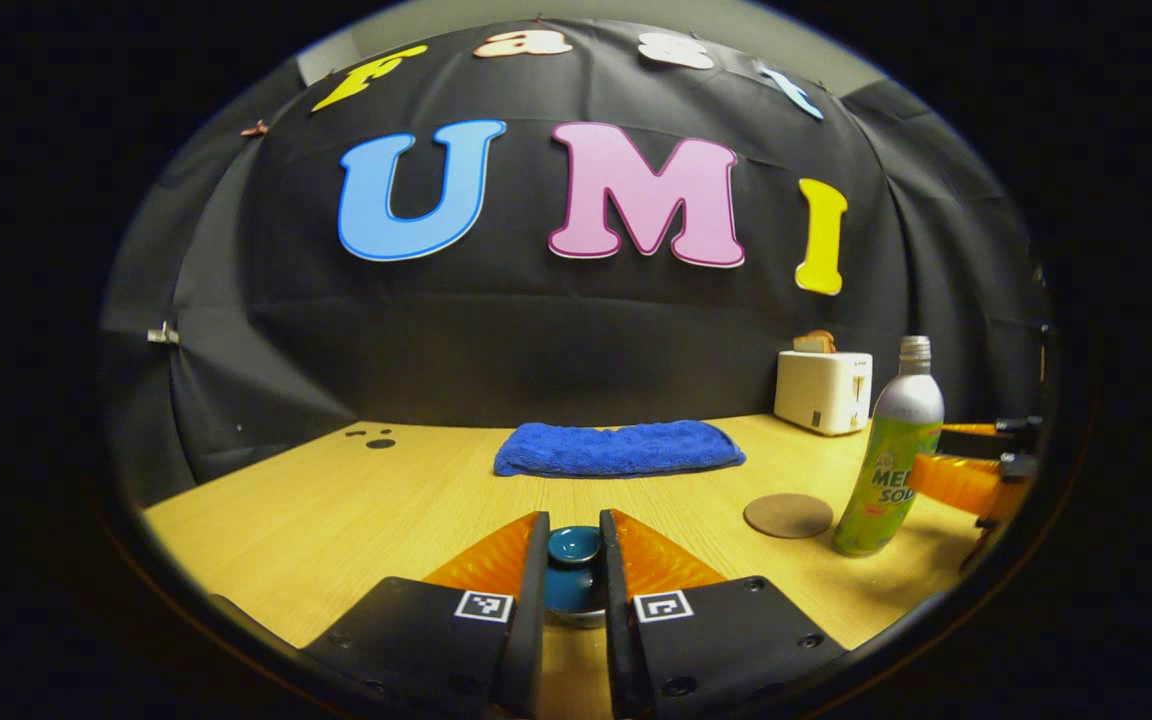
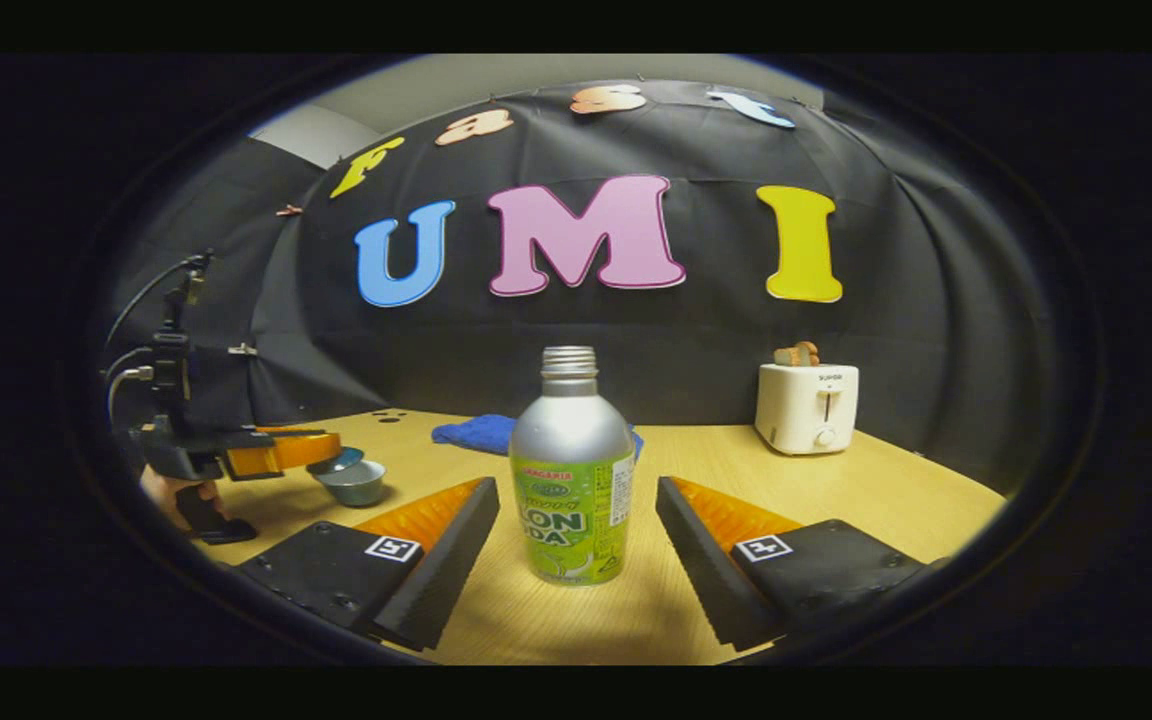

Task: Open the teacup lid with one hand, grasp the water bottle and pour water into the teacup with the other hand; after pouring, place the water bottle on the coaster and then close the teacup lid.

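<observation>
In the left gripper view our left gripper (image 1: 574, 548) has its 2 fingers drawn in close on either side of the teacup lid's (image 1: 574, 546) blue knob, seemingly pinching it; the teacup (image 1: 576, 600) sits beneath on the wooden table (image 1: 336, 520). The right gripper view shows that same gripper (image 2: 321, 447) off to the side, its fingers over the lid (image 2: 336, 462) and the metal teacup (image 2: 354, 484). Our right gripper (image 2: 576, 520) stands wide open, 1 finger on each side of the upright water bottle (image 2: 572, 470), touching neither side. Past it, the round coaster (image 1: 788, 515) lies just beside the bottle (image 1: 888, 450). Farther back we see 1 folded blue towel (image 1: 618, 447) and 1 white toaster (image 2: 806, 406) holding toast.
</observation>
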{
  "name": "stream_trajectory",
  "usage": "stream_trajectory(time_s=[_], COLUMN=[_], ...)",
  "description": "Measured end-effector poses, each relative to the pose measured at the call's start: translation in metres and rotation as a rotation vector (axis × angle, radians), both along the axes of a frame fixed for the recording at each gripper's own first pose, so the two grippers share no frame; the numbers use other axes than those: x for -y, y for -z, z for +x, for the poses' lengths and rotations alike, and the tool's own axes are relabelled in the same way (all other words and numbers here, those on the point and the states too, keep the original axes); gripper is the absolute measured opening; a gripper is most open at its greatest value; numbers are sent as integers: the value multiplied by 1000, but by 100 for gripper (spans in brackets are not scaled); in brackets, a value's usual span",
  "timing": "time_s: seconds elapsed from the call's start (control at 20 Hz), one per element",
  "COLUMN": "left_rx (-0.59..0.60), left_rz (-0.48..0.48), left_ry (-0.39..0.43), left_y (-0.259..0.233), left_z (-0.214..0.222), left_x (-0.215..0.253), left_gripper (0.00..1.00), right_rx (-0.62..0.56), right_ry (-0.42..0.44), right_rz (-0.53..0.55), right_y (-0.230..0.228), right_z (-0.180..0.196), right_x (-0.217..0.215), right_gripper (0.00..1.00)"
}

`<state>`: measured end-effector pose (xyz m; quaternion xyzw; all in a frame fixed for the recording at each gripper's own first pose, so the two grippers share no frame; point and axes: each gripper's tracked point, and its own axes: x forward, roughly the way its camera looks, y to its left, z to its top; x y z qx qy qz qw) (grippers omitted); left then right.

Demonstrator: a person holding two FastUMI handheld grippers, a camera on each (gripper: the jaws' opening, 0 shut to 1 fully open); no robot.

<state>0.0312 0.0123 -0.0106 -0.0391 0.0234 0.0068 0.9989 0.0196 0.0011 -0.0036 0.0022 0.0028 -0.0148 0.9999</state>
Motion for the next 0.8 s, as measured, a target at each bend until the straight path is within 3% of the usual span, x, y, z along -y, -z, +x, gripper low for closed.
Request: stream_trajectory(time_s=[0.35,0.45,0.5,0.6,0.8], left_rx=[85,84,86,91,103], left_rz=[-113,-142,-154,-165,-184], left_ry=[-3,9,12,9,4], left_y=[-38,-41,-42,-45,-47], left_z=[-25,-30,-33,-36,-39], left_x=[-33,-40,-45,-55,-71], left_gripper=[30,30,30,30,32], right_rx=[-7,-7,-6,-8,-5], right_ry=[-6,-6,-1,32,55], right_rz=[2,-1,-10,-106,-455], right_y=[2,2,2,0,-25], right_z=[23,24,23,24,31], right_x=[-10,-8,-10,-9,-27], right_gripper=[98,82,81,77,77])
